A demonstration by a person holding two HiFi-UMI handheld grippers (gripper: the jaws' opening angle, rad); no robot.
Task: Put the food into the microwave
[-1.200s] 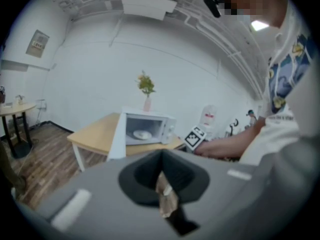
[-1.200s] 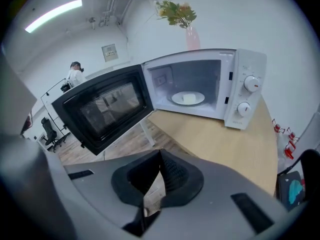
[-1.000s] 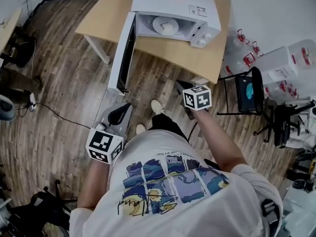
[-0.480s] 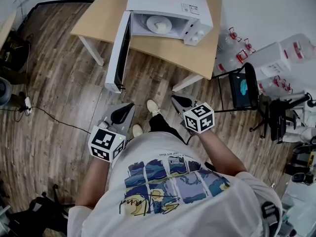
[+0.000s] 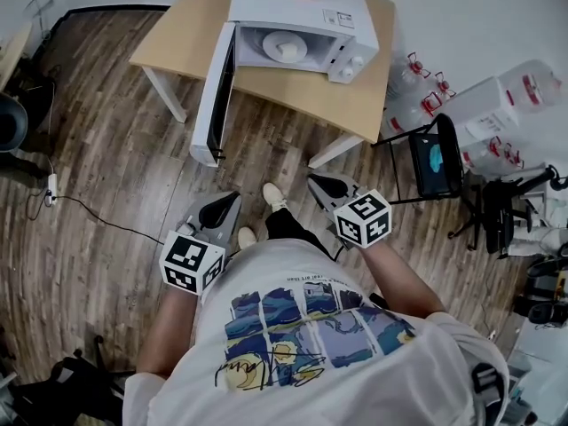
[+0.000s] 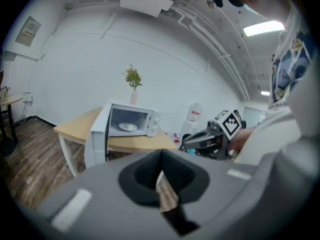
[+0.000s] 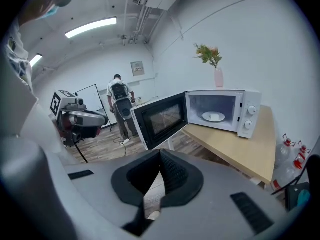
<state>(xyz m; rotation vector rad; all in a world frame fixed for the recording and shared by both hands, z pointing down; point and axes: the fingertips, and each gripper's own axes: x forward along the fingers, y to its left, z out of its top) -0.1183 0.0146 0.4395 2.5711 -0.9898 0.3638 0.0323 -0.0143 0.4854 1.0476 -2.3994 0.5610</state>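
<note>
Food (image 5: 289, 51) on plate (image 5: 272, 41) inside open microwave (image 5: 293, 3)

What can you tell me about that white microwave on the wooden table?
The white boxy microwave stands on a light wooden table. Its dark-windowed door is swung wide open. A white plate with pale food sits inside. Two round knobs are on its front panel; a pink vase stands on top.

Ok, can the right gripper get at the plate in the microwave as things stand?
Probably not yet: the right gripper is well back from the table. The way is free though: door wide open, nothing before the plate.
</note>
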